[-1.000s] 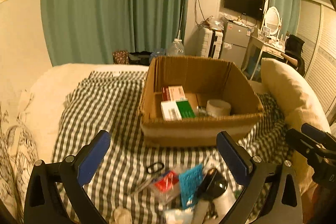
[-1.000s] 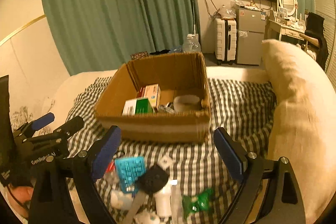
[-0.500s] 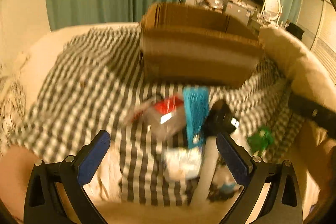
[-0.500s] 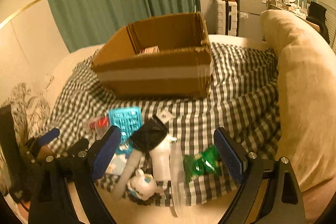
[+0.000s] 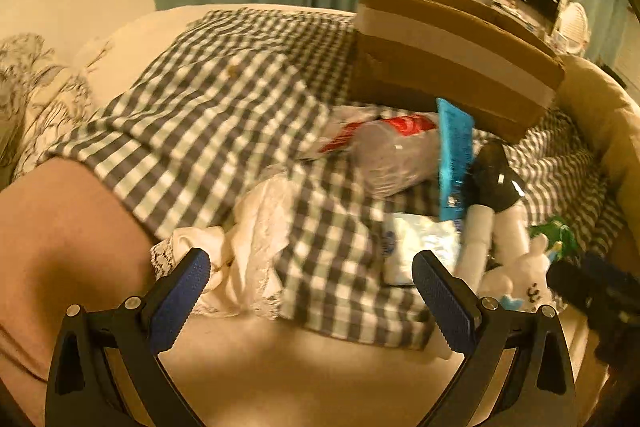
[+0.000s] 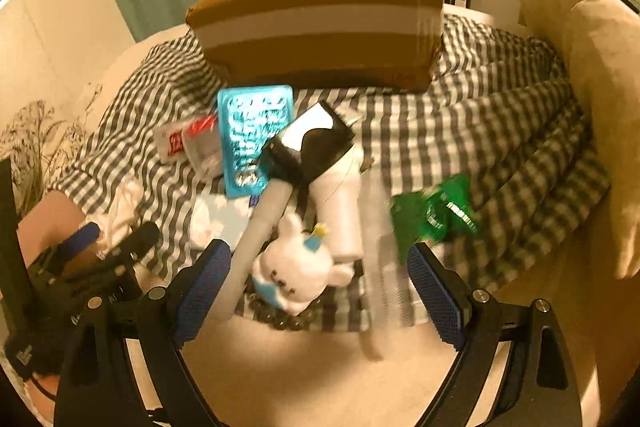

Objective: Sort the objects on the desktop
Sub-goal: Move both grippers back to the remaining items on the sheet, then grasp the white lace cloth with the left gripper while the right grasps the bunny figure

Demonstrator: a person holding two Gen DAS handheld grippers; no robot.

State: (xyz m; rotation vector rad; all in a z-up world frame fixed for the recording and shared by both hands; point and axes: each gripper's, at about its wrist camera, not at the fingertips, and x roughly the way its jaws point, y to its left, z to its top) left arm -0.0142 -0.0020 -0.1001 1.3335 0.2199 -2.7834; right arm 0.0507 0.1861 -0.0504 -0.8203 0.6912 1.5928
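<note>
Right wrist view showed the right gripper [image 6: 316, 281] with its blue-padded jaws spread wide and nothing gripped, poised above a small white plush rabbit with a blue hat [image 6: 298, 265] that lay at the near edge of the grey-and-white checked cloth [image 6: 500, 115]. Touching the rabbit on its far side were a white cylindrical tube [image 6: 258, 239] and a white bottle with a black top [image 6: 334, 187], the two crossing each other. Behind them lay a bright blue blister card [image 6: 252, 135], and beside its left edge a clear bag with red print [image 6: 188, 143]. A crumpled green wrapper [image 6: 436, 211] sat toward the right side of the cloth, apart from the pile, and a pale blue-white packet [image 6: 218, 223] lay left of the tube. At the far edge of the cloth stood an open brown cardboard box with a pale tape band [image 6: 320, 27]; its inside could not be seen. Left wrist view showed the left gripper [image 5: 310, 281], jaws likewise wide apart and empty, above a bunched white lace-edged fabric [image 5: 256, 239] at the near edge of the cloth. A tan cushion [image 6: 584, 87] bordered the cloth's right side. The picture was motion-blurred.
</note>
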